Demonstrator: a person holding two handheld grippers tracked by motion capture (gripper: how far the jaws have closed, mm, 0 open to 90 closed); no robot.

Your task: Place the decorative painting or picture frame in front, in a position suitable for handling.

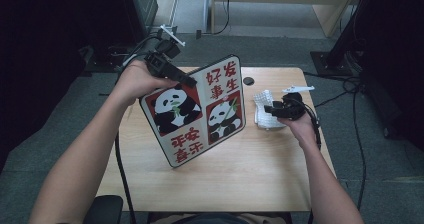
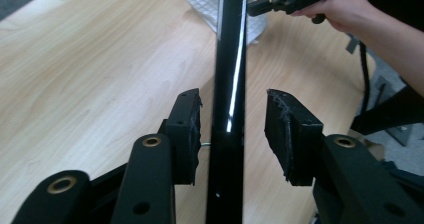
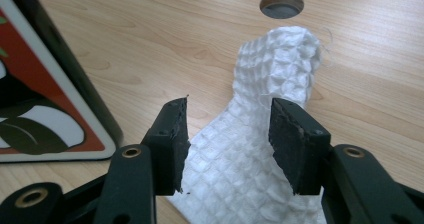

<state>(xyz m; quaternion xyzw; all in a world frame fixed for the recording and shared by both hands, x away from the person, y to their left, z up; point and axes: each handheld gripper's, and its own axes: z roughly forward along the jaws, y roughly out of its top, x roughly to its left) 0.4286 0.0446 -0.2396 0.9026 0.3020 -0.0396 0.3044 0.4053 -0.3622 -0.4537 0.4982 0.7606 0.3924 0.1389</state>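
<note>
A panda board (image 1: 197,111) is stood on its lower edge near the middle of the table (image 1: 250,179), tilted, with its long axis running from the near side up toward the far left corner. Its top corner lies between the jaws of the left gripper (image 1: 186,79). In the left gripper view the board (image 2: 227,84) is seen edge-on as a thin black strip, and the pads are spread on both sides of it with a gap on each side, so it is not pinched; what keeps the board standing cannot be told surely.

A white waffle cloth (image 1: 263,109) lies near the right edge of the table, just beside the board's right side. The right gripper (image 1: 272,110) is pointed at it from the right. In the right gripper view the cloth (image 3: 260,134) is raised between the spread jaws; whether the pads (image 3: 295,144) touch it is hard to judge, but no pressing is seen.

The cloth is nearer to the right hand (image 1: 300,124), and the printed face would probably be reached by moving leftward. The printed face is shown in the high view, the board's thickness in the left gripper view.
</note>
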